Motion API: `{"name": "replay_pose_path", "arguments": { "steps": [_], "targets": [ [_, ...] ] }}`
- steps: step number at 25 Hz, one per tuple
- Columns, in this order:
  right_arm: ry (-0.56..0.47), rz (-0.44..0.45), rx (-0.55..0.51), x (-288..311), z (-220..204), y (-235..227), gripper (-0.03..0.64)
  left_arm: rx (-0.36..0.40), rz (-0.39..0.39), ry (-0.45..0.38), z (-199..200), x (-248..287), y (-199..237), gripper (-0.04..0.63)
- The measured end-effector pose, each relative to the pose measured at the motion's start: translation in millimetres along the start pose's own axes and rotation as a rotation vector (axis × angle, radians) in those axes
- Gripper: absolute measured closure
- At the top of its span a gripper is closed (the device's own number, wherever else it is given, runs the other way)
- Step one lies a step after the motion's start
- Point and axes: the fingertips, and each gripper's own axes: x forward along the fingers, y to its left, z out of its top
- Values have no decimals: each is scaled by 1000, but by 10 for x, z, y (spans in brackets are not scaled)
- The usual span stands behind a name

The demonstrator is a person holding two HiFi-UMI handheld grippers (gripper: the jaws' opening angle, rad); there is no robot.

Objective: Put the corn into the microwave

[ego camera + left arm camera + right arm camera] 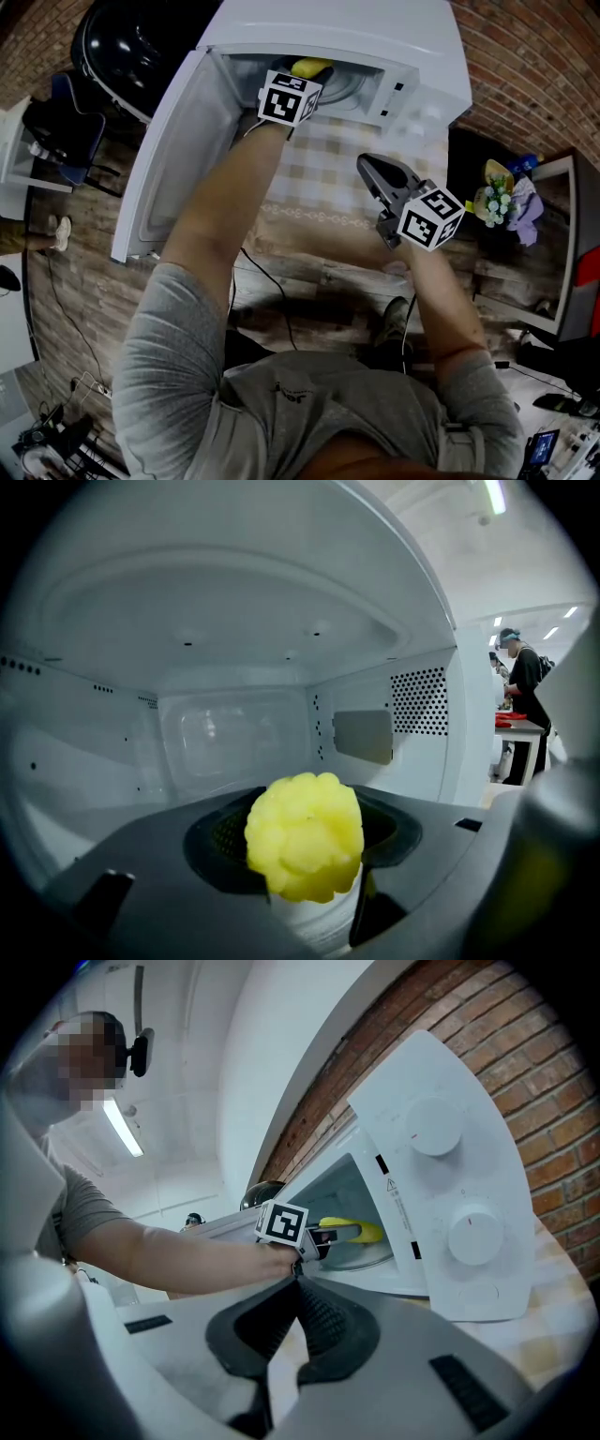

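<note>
Here, left tongs (pixel 311 897) clasping corn (pixel 305 834) inside microwave (pixel 422 56), tips hidden from above.

I see a red brick wall (pixel 534 56) at the back and a wood-plank floor (pixel 84 300) below. A checked cloth (pixel 319 173) covers the tabletop. A dark chair (pixel 70 131) stands at the left and a flower bunch (pixel 500 199) at the right. Strip lights (pixel 494 496) glow on the white ceiling, and a person (pixel 523 691) stands at a far table (pixel 521 727).
</note>
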Motion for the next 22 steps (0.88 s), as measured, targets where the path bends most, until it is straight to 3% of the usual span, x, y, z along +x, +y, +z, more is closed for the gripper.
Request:
{"name": "replay_pose_path", "arguments": {
  "steps": [4, 22],
  "targets": [
    [3, 4, -1, 9, -18, 9, 600, -28, 13, 35, -81, 51, 54, 344],
    [-10, -13, -17, -84, 53, -50, 598, -28, 49, 112, -201, 165, 170, 344]
  ]
}}
